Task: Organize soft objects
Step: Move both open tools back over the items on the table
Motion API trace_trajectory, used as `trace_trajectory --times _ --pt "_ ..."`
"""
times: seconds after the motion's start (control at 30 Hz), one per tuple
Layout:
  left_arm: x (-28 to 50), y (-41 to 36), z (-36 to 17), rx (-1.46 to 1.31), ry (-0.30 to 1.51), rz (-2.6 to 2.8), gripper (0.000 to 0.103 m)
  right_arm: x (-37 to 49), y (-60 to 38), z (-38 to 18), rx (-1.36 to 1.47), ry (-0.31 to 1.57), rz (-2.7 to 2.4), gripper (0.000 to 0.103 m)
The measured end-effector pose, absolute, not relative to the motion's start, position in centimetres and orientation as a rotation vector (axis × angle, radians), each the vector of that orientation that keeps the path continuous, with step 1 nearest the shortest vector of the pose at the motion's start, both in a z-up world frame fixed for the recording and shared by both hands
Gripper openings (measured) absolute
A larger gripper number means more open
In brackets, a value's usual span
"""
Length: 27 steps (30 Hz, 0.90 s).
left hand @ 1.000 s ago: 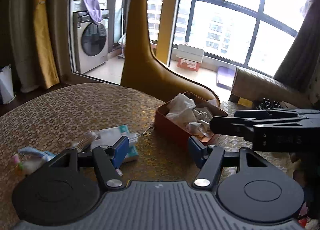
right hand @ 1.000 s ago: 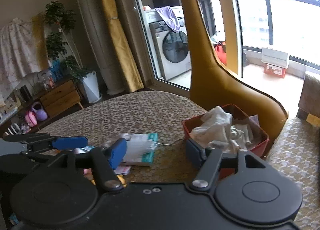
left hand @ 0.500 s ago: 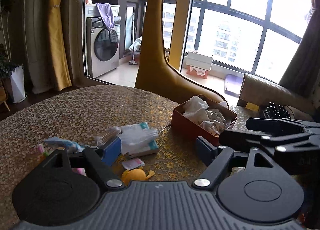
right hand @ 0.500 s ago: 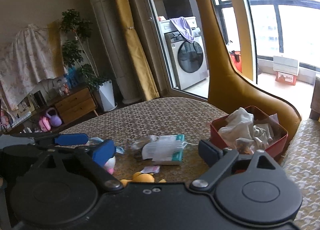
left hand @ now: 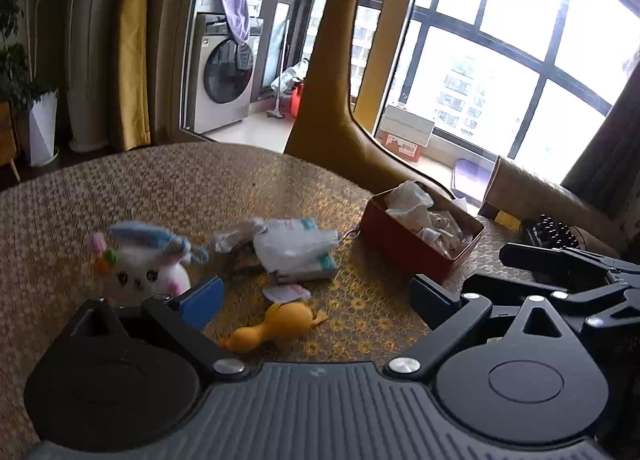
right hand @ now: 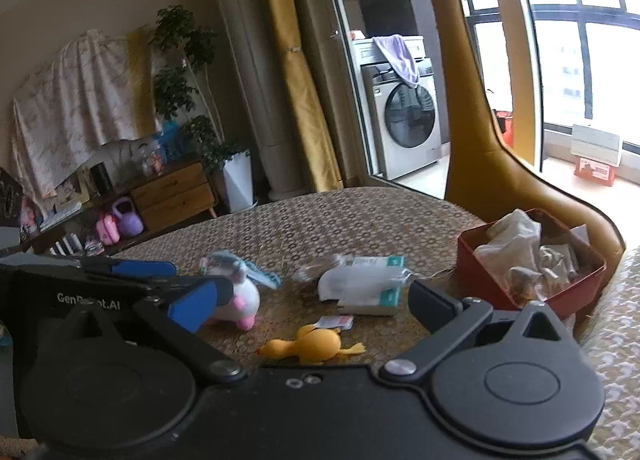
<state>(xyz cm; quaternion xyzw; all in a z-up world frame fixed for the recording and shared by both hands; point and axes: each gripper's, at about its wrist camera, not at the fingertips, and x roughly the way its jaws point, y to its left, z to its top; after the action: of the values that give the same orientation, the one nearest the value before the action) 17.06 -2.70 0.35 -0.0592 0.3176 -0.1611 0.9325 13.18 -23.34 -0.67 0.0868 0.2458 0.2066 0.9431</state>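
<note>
A red box (left hand: 416, 244) (right hand: 560, 300) full of crumpled white cloths stands at the table's right. A white plush bunny (left hand: 148, 272) (right hand: 240, 296) sits at the left. A plastic-wrapped tissue pack (left hand: 296, 248) (right hand: 364, 284) lies in the middle. Closest to me is a yellow squeaky toy (left hand: 276, 326) (right hand: 312, 344), and a small pink packet (left hand: 286, 292) lies just beyond it. My left gripper (left hand: 316, 300) and right gripper (right hand: 314, 302) hover above the table side by side. Their jaws are opening wide and nothing is pressed between them.
The table (left hand: 120, 195) has a woven patterned cover. A tall yellow giraffe figure (left hand: 332, 99) stands behind the red box. A dark beaded object (left hand: 554, 230) lies at the far right, and a patterned cushion (right hand: 616, 360) borders the table on the right.
Both grippers have drawn back from the red box and their jaws have spread wider. The plush bunny and the yellow toy have come into view.
</note>
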Motion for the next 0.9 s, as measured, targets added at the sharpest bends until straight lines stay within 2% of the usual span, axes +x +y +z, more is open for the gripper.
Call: trace_trajectory --times 0.5,0.9 --pt "17.3 -0.5 -6.3 -0.127 0.682 -0.314 0.103 15.7 -21.2 -4.0 0.168 0.618 0.403 0.103" --pt "19.1 -2.8 -10.2 -0.046 0.671 -0.395 0.102 21.4 -19.8 -7.6 0.189 0.782 0.385 0.103"
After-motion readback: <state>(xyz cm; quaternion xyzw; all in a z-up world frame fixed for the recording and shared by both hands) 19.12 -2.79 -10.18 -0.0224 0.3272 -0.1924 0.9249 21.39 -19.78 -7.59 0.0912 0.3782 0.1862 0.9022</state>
